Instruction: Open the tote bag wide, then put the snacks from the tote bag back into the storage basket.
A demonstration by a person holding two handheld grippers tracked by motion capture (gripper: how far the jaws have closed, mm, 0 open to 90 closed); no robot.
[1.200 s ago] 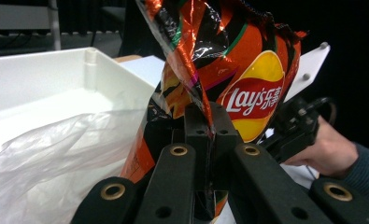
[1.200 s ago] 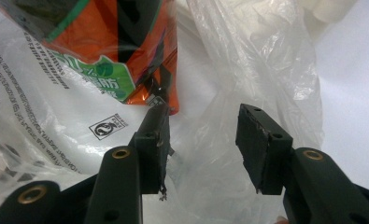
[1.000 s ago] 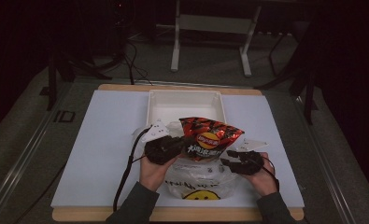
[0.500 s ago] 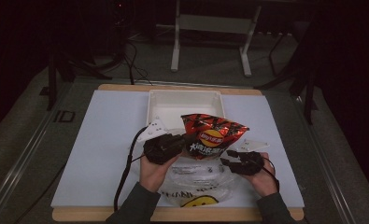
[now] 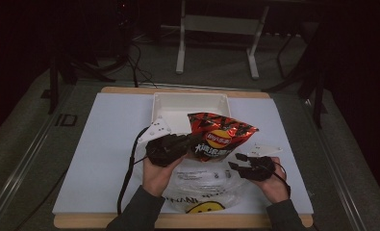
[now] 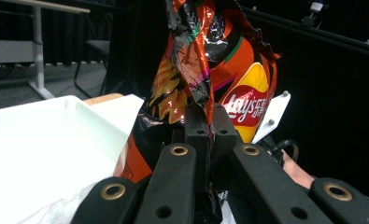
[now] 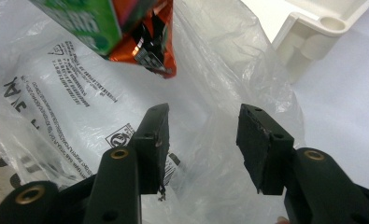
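A red and orange Lay's chip bag (image 5: 218, 136) hangs above the table, pinched at its edge by my left gripper (image 5: 190, 140), which is shut on it. The left gripper view shows the bag (image 6: 210, 79) rising from between the closed jaws (image 6: 207, 126). Below it lies a clear plastic bag (image 5: 204, 185) with black print and a yellow smiley face. My right gripper (image 5: 236, 161) stands open just above that plastic bag (image 7: 79, 102), nothing between its fingers (image 7: 203, 133). A corner of the chip bag (image 7: 140, 42) hangs above the right jaws.
A white tray (image 5: 190, 106) sits at the back middle of the white table cover (image 5: 106, 144), just behind the chip bag. The tray's corner (image 7: 327, 23) appears at upper right of the right gripper view. Table legs and cables stand beyond the table.
The left gripper has lifted the chip bag slightly up and toward the tray. The right gripper has stayed open near the plastic bag.
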